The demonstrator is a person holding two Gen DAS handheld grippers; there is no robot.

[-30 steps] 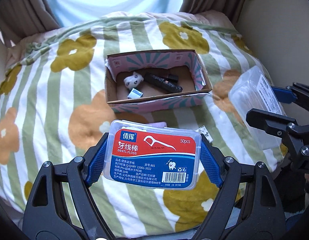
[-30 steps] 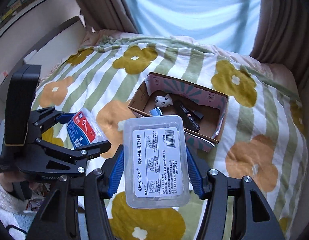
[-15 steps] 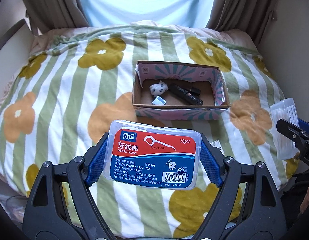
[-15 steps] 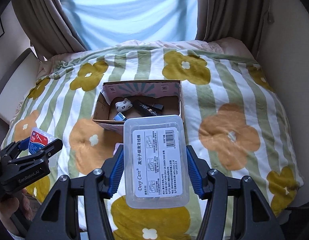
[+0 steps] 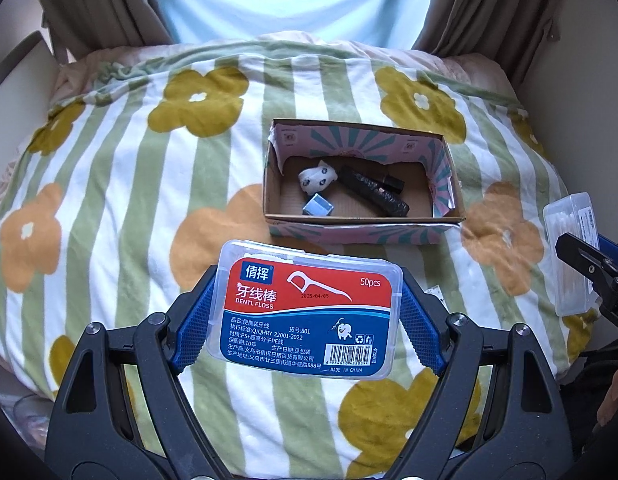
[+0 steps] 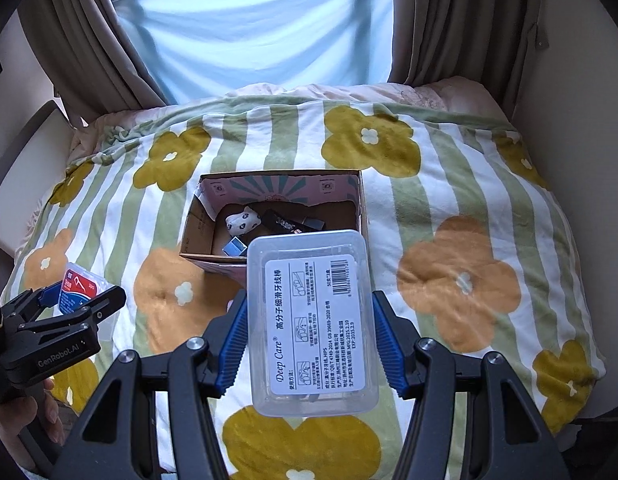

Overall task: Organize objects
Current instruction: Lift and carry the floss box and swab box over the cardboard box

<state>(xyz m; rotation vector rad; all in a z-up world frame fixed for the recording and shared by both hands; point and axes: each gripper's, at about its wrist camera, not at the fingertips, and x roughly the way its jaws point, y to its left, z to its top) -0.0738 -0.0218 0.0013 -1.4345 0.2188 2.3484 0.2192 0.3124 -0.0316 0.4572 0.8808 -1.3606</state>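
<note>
**Op:** Entry. Red-label floss box (image 5: 309, 312) is clamped by its short ends in the left tongs (image 5: 307, 316), held in the air on the near side of the cardboard box (image 5: 361, 232), label up. Clear floss box (image 6: 312, 322) is clamped by its long sides in the right tongs (image 6: 309, 338), also on the near side of the cardboard box; in the right wrist view its far edge overlaps the box's near wall.

**Obs:** Both loads secure?

**Op:** Blue pads (image 5: 195, 326) press flat on each end of the red-label box; no gap visible. Same on the clear one. I judge both grips firm.

**Obs:** Step in hand?

**Op:** My reading: carry phase, two items lifted, neither deposited. The cardboard box sits on the flowered blanket (image 5: 109, 200) and already holds a white panda-print item (image 5: 317, 177), a black tube (image 5: 373, 192) and a small blue-grey block (image 5: 317, 209), all toward its left and middle.

**Obs:** Next move?

**Op:** Bring one load at a time forward over the cardboard box's right part, where the floor is bare, lower inside the walls, then let go. Risk: the blanket is soft, so a nudge against the near wall could tip the box.
</note>
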